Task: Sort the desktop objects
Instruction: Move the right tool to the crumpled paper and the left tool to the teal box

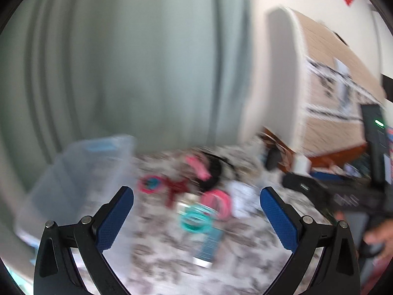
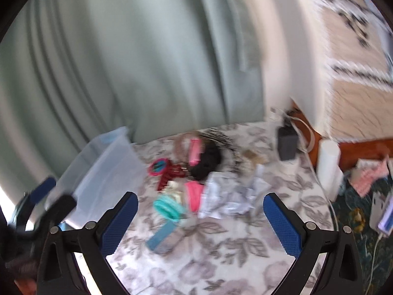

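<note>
Clutter pile [image 2: 194, 179] at the middle of a floral-cloth bench [image 2: 208, 253], ahead of both tools. Contents, so far as blur allows:
- teal ring [image 2: 168, 209], nearest item, just beside a pink piece [image 2: 192, 194];
- blue card [image 2: 161, 237], lying apart from the pile on the near side;
- red clip [image 2: 169, 174] touching a pink-and-teal disc [image 2: 158, 167];
- black mass [image 2: 206, 159] with a pink tube [image 2: 195, 151] against it, far side;
- crumpled white wrapper [image 2: 228, 194], right side of the pile.

Clear bin [image 2: 103, 172] stands left of the pile, near the bench's back-left edge, against a green curtain [image 2: 122, 61]. Open cloth lies between the pile and the tools. To the right: grey box [image 2: 286, 142] with a cable, white cylinder [image 2: 328, 164], both well apart from the pile; past them the cloth ends.

Left tool [image 1: 196, 196]: jaws spread wide, nothing between them; pile straight ahead, ring [image 1: 195, 218] closest. Right tool [image 2: 200, 205]: jaws likewise spread wide, nothing held; ring and pink piece lie ahead between its fingers. Left tool also shows, blurred, at the left rim of the right view, beside the bin.

Both views are motion-blurred; small items cannot be identified further. Bin interior hard to make out.
</note>
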Demonstrator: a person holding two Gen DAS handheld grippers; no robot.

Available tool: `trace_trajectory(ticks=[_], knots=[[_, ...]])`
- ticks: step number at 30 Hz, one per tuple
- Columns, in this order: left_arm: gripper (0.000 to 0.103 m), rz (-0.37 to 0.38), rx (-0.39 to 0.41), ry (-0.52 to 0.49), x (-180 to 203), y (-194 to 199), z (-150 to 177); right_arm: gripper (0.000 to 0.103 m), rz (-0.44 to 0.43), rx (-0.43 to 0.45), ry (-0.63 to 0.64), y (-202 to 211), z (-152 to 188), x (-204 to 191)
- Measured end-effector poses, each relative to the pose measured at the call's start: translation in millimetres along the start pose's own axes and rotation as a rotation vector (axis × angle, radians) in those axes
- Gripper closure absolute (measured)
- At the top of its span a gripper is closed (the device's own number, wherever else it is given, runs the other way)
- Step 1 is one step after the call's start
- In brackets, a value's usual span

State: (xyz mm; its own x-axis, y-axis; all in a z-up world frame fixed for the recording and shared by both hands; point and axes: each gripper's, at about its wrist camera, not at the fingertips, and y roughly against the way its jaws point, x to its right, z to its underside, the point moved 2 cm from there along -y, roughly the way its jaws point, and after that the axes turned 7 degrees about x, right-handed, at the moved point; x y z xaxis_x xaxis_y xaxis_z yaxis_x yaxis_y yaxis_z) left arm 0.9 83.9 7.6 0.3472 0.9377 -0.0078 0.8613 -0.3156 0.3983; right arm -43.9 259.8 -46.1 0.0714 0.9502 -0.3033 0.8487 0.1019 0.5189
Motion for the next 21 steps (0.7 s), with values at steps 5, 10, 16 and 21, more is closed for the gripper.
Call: trace_trajectory(ticks=[5,10,16,21], knots=[[0.0,0.069,-0.151,-0.033,29,-43,33,0.004,0.028,-0.044,-0.056,-14,8,33],[0.001,-0.013,-0.288,-0.035,19,-85,74,0.008,0.05,-0.11,-0.069,-43,22,54],[0.001,-0.07,-0.377,-0.019,3,-111,103,0.012,0.017,-0.19,-0.131,-83,35,63],[0.001,-0.065,-0.398,-0.01,-1,-120,107,0.012,-0.023,-0.202,-0.169,-114,37,62]])
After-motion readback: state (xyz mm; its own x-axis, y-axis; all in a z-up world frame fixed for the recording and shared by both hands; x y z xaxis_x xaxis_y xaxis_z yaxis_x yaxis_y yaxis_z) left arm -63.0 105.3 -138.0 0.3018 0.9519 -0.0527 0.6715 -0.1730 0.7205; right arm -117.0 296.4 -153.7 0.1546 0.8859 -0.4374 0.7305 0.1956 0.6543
